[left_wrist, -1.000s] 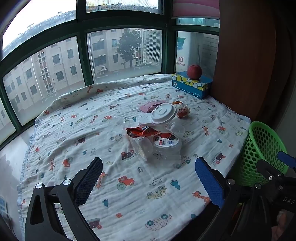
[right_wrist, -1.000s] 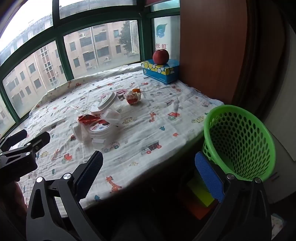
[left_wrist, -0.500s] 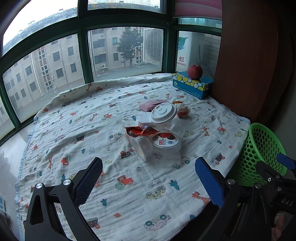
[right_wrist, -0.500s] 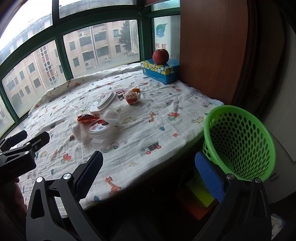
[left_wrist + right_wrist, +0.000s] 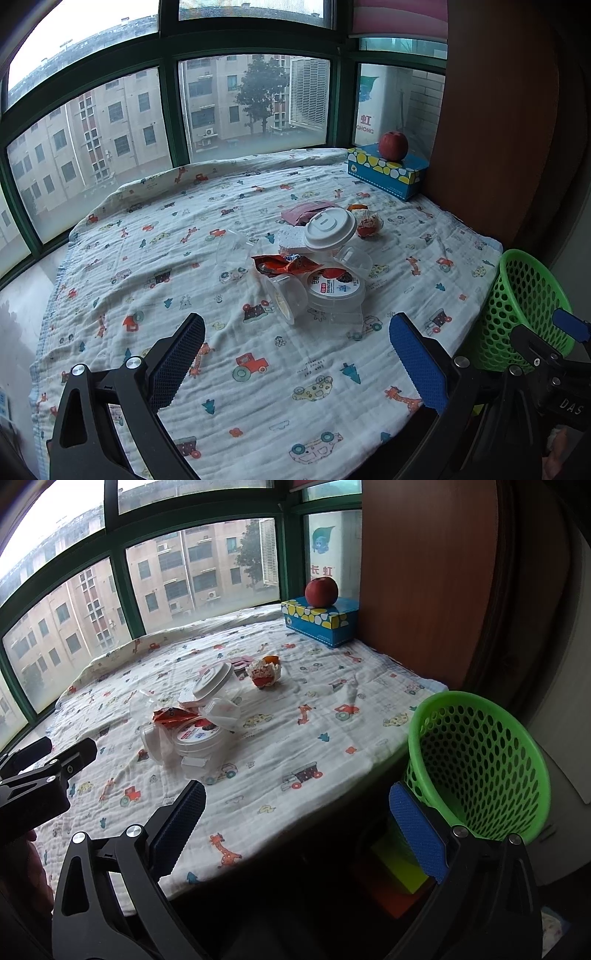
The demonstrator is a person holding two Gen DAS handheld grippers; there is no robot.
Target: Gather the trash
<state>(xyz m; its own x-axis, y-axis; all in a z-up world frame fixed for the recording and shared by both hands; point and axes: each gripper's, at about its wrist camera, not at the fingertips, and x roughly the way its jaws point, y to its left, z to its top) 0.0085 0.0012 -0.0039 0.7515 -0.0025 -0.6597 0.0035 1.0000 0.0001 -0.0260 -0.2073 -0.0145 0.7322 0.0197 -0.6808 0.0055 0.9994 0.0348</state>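
A heap of trash lies mid-table on the printed cloth: a white cup lid (image 5: 330, 230), a red wrapper (image 5: 282, 265), a clear cup on its side (image 5: 284, 297), a round labelled tub (image 5: 334, 288) and a crumpled candy wrapper (image 5: 367, 223). The heap also shows in the right wrist view (image 5: 195, 727). A green mesh basket (image 5: 476, 760) stands off the table's right edge. My left gripper (image 5: 295, 354) is open and empty, short of the heap. My right gripper (image 5: 295, 830) is open and empty over the table's front edge, left of the basket.
A red apple (image 5: 393, 145) sits on a blue tissue box (image 5: 386, 171) at the far right corner by a wooden panel (image 5: 495, 110). Windows line the back. A dark pink packet (image 5: 306, 211) lies behind the heap. Coloured items lie on the floor (image 5: 395, 867).
The left gripper has drifted slightly, shifting its view a little to the right. The right gripper has barely moved. Both stay open; the trash has not moved.
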